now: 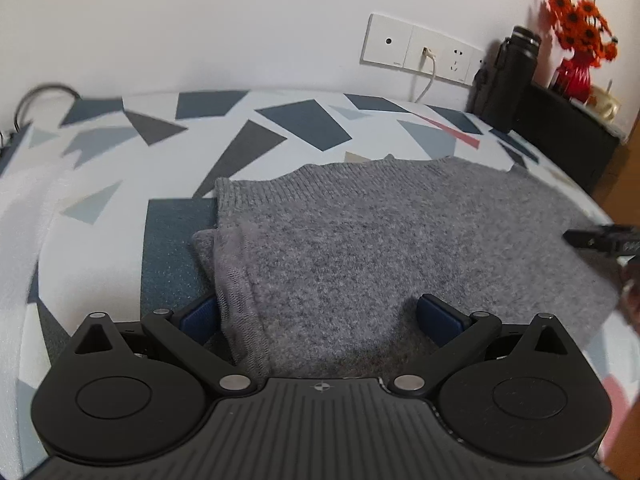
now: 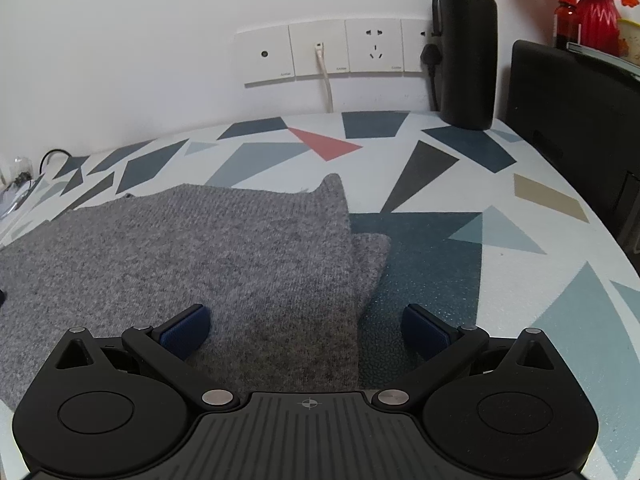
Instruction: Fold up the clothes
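The grey sweater (image 1: 360, 240) lies flat on the patterned table (image 2: 520, 280), its long axis running side to side between the two grippers. The left gripper (image 1: 320, 316) is spread wide and empty, straddling the sweater's left folded edge, which runs toward 12 o'clock from its jaws. The right gripper (image 2: 306, 328), likewise released, straddles the opposite edge at 12 o'clock. Both look equally near, so a two-handed pinch and fold seems likely.
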Motion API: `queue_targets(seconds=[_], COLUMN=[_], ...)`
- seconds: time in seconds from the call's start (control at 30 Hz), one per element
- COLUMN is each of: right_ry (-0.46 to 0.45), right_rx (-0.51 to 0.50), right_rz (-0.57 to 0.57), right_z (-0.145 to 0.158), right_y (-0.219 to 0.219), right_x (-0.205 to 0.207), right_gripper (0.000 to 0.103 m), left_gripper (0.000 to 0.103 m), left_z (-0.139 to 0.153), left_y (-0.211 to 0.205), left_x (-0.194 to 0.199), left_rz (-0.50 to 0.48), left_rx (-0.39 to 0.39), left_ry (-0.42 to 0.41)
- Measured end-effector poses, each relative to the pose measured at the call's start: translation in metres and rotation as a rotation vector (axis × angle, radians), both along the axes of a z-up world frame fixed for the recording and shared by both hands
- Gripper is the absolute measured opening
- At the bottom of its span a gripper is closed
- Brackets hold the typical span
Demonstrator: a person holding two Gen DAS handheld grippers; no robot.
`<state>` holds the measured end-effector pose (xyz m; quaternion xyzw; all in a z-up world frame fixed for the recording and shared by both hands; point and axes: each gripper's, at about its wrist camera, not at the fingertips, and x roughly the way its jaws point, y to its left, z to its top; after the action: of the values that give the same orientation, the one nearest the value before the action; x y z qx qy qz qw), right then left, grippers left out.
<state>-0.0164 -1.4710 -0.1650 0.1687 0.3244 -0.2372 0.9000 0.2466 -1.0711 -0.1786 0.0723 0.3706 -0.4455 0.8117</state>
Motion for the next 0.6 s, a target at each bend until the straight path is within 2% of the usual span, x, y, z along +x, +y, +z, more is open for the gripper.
queue_targets(seconds=[0.17,0.3,0.4,0.5,0.6], right_ry=[0.007,-0.038,-0.060,-0.047,-0.020], right_rx=[0.044,0.152,0.197,0.222,0.208], right_rz=[0.023,0.006,-0.022,-0.031,0.005], right_z=[0.004,0.012,0.015,0.014,0.013], right_y=[-0.007,-0.019,-0.029,-0.034,-0.027], right_x=[-0.002,-0.011,-0.016,-0.016,-0.010], right_gripper=[0.102,0.102,0.102,0.102,0.102], left_gripper=[0.103,0.103,0.102,0.102,0.103], left_z=[0.004,0.008,0.011,0.007,0.003], left_y=[0.019,0.031,0.031,0.023,0.018], left_x=[0.010,0.015,0.012,0.009,0.007], left_rz=[0.038,0.052,0.026,0.011,0.012], left_rx=[-0.028,-0.054,-0.043,0.006,0.030], left_ry=[0.054,0.098,0.078,0.051,0.029])
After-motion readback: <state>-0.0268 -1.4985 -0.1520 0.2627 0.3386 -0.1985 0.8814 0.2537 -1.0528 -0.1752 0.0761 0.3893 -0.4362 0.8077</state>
